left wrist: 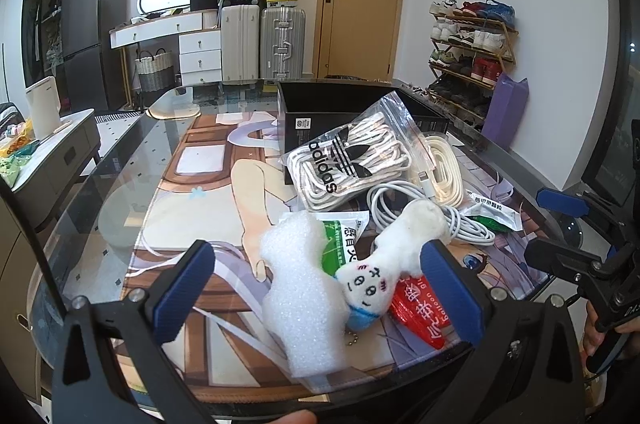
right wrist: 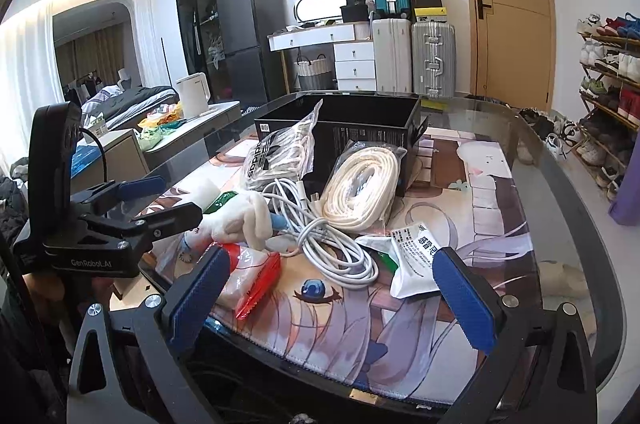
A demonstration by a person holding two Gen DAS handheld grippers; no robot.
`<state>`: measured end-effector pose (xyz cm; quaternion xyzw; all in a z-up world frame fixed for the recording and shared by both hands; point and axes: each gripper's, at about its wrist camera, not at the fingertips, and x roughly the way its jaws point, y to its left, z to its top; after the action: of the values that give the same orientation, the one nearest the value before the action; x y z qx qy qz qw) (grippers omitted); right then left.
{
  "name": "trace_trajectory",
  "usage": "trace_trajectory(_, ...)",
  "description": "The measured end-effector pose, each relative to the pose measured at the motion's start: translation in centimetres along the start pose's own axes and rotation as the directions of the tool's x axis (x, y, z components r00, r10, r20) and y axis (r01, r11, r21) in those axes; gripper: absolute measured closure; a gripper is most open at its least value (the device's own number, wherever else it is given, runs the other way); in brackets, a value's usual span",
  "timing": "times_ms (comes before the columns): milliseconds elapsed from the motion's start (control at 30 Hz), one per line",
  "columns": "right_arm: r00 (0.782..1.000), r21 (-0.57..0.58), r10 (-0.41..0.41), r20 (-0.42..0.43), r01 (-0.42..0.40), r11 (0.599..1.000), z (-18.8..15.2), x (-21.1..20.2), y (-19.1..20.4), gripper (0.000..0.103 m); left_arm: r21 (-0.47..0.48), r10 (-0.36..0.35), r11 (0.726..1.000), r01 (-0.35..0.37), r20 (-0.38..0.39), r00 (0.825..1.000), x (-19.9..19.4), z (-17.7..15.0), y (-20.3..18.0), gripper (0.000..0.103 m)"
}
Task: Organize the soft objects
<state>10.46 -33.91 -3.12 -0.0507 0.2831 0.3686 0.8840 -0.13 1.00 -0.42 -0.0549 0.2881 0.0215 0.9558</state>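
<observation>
Left wrist view: left tool [left wrist: 316,284] spread wide, holding nothing, straddles the plush toy [left wrist: 394,256] and foam block [left wrist: 304,288] at 6 o'clock on the table [left wrist: 120,184], likely lining up a grab. Right tool [right wrist: 332,292] gapes empty. Black box [left wrist: 320,100] waits at 12 o'clock.

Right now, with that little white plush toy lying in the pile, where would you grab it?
Probably at the narrow waist of the plush toy, between its face end and its rounded far end. It lies slanted between the open fingers of the left hand-held gripper, atop the foam piece and red packet. Come from the near table edge, closing across the waist.
</observation>
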Motion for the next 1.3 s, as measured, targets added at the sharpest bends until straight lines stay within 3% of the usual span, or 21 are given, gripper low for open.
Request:
trace_trajectory(700, 0.999, 0.013, -0.055, -0.002, 0.055, 0.998, 0.2, -0.2, -0.6, 0.0, 0.008, -0.003, 1.0, 0.003, -0.007, 1.0, 0.3, -0.2, 0.0, 0.0)
trace_trajectory(1100, 1.0, 0.034, -0.029, 0.011, 0.029, 0.999, 0.5, -0.9, -1.0, 0.0, 0.028, -0.008, 1.0, 0.008, -0.003, 1.0, 0.1, -0.3, -0.3, 0.0)
trace_trajectory(1300, 0.997, 0.042, -0.077, -0.013, 0.077, 0.996, 0.4, -0.6, -1.6, 0.0, 0.029, 0.005, 1.0, -0.005, -0.007, 1.0, 0.2, -0.3, -0.2, 0.0)
